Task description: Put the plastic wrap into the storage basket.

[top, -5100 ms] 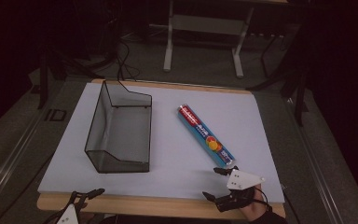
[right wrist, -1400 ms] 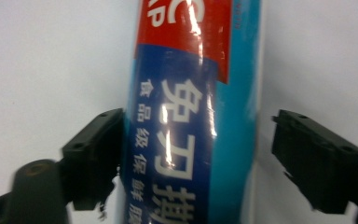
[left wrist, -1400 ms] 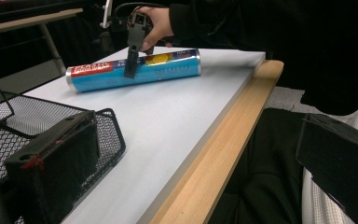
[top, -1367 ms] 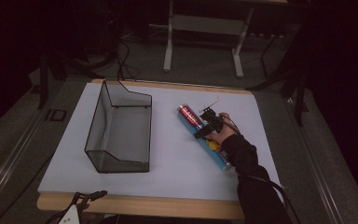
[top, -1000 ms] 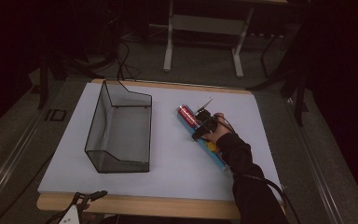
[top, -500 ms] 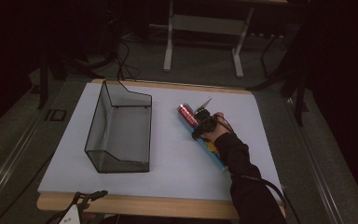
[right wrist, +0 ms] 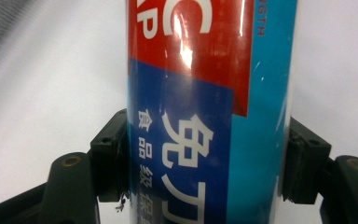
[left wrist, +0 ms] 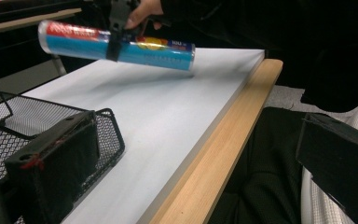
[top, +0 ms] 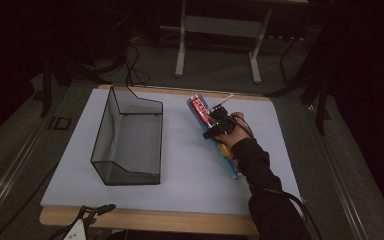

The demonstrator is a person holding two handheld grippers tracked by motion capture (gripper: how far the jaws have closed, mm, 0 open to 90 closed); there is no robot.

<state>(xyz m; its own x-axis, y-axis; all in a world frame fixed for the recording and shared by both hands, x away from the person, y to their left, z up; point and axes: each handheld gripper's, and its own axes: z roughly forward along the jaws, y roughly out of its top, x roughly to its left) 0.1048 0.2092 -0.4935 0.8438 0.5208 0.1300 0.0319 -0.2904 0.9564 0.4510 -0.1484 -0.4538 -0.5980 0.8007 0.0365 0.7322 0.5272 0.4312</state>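
Note:
A long roll of cling wrap (top: 198, 107), blue with a red end, is held over the right half of the white board (top: 180, 180). My right gripper (top: 215, 125) is shut on it near the red end, and both pads (right wrist: 112, 154) press the roll's (right wrist: 205, 116) sides. In the left gripper view the roll (left wrist: 158, 46) hangs tilted, red end highest, with the right gripper (left wrist: 116, 32) clamped across it. My left gripper (top: 87, 220) rests at the table's front edge, left of centre, jaws open (left wrist: 191, 158) with nothing between them.
A black wire mesh basket (top: 130, 140) stands on the left half of the board, its near corner (left wrist: 9, 107) just ahead of my left gripper. The wooden table edge (left wrist: 214, 154) runs along the front. A metal stand (top: 220, 30) is on the floor behind the table.
The right gripper has closed on the roll and raised it off the board, red end leading. The left gripper has stayed where it was.

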